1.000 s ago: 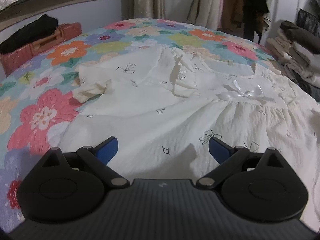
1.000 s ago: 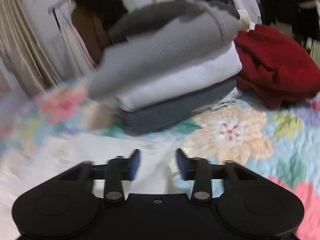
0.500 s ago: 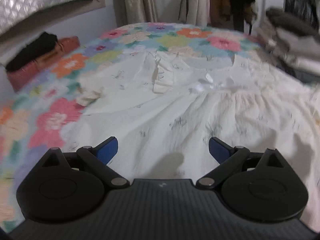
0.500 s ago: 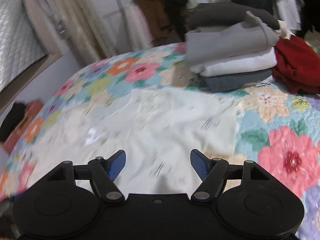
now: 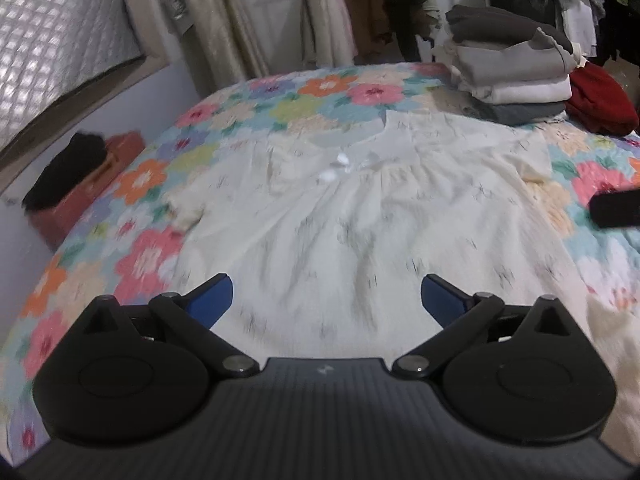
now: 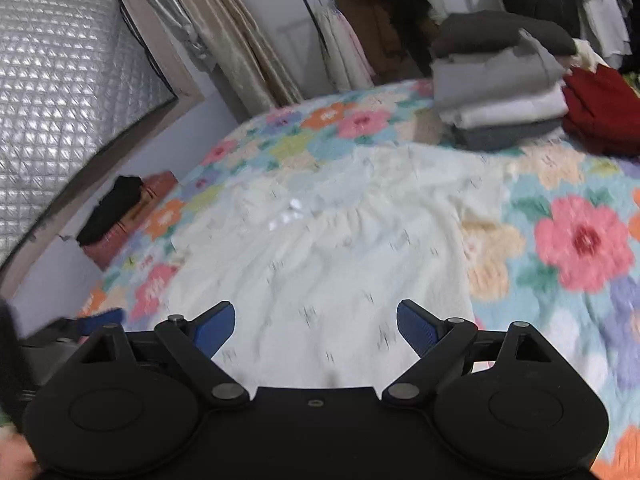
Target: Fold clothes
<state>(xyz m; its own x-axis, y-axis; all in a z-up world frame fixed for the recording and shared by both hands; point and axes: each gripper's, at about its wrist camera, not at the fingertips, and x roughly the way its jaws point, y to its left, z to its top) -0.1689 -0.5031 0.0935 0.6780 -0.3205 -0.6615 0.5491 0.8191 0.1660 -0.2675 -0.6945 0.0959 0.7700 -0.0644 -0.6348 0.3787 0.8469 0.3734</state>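
A cream dress (image 5: 360, 208) with small dark bow prints and a shiny white ribbon bow (image 5: 340, 166) lies spread flat on the flowered quilt (image 5: 312, 92). In the right wrist view the same dress (image 6: 332, 248) fills the middle. My left gripper (image 5: 326, 300) hangs open above the dress's lower part, nothing between its blue pads. My right gripper (image 6: 316, 324) hovers over the skirt near its right edge; its jaws are opening wide and hold nothing. A black part of the right gripper (image 5: 616, 210) shows at the left view's right edge.
A stack of folded grey and white clothes (image 5: 512, 68) and a red garment (image 5: 600, 100) sit at the bed's far right. A black item on a reddish box (image 5: 80, 184) stands beside the bed on the left. Curtains and hanging clothes (image 6: 348, 40) line the far wall.
Both grippers have pulled back and risen, so the whole dress now shows. The right gripper swung away from the folded stack and its jaws widened. The left stayed open.
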